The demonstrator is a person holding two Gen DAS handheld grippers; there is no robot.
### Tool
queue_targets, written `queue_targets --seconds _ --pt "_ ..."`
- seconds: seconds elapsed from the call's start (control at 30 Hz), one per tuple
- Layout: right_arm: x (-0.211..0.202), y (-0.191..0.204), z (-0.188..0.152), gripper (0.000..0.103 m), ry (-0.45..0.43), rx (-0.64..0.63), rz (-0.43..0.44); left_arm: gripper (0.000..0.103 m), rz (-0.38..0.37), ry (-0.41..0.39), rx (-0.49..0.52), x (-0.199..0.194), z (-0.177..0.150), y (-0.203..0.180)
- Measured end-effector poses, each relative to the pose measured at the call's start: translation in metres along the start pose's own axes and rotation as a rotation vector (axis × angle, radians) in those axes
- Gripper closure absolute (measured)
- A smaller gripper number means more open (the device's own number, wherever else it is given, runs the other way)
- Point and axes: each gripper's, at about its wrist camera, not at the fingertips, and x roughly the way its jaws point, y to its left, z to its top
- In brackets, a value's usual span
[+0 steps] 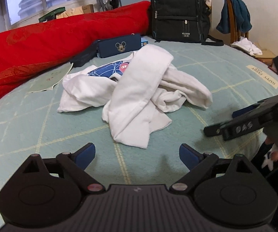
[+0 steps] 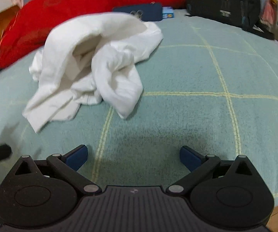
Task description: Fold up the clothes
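Though crumpled, white shirt hides its blue print partly.

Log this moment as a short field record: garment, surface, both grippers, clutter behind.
garment: white shirt, crumpled in a heap, blue print partly showing, unfolded
surface: pale green checked bedspread
left gripper: open, empty, short of the shirt
right gripper: open, empty, over bare bedspread, shirt ahead to its left
behind: red quilt, black backpack, navy Mickey case
fold progress: not started
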Motion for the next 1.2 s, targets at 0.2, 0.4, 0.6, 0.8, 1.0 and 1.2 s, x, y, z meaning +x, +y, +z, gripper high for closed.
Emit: queue_targets --seconds 0.2,0.4,0.6,0.8,1.0,1.2 --pt "-0.009 0.001 -0.007 0.0 -0.044 -0.041 -0.002 0.009 0.007 -0.004 -0.004 -0.004 -0.003 -0.001" --pt "-0.02 -0.006 0.017 0.0 -0.134 0.016 0.053 0.009 0.002 -0.019 0.005 -0.007 -0.001 -0.003" --pt "-0.01 -0.006 0.029 0.0 -0.23 0.015 -0.085 0.009 0.018 -0.027 0.019 -0.008 0.0 -0.004" --pt "0.011 -0.002 0.037 0.0 -0.164 -0.036 -0.084 0.009 0.015 -0.011 0.021 0.0 0.002 -0.003" --pt "0.009 -0.015 0.04 0.0 -0.223 -0.016 -0.168 0.009 0.024 -0.002 0.024 0.005 0.003 -0.004" --pt "0.003 -0.036 0.045 0.0 -0.26 0.069 -0.142 0.009 0.008 0.0 0.031 0.008 0.007 -0.008"
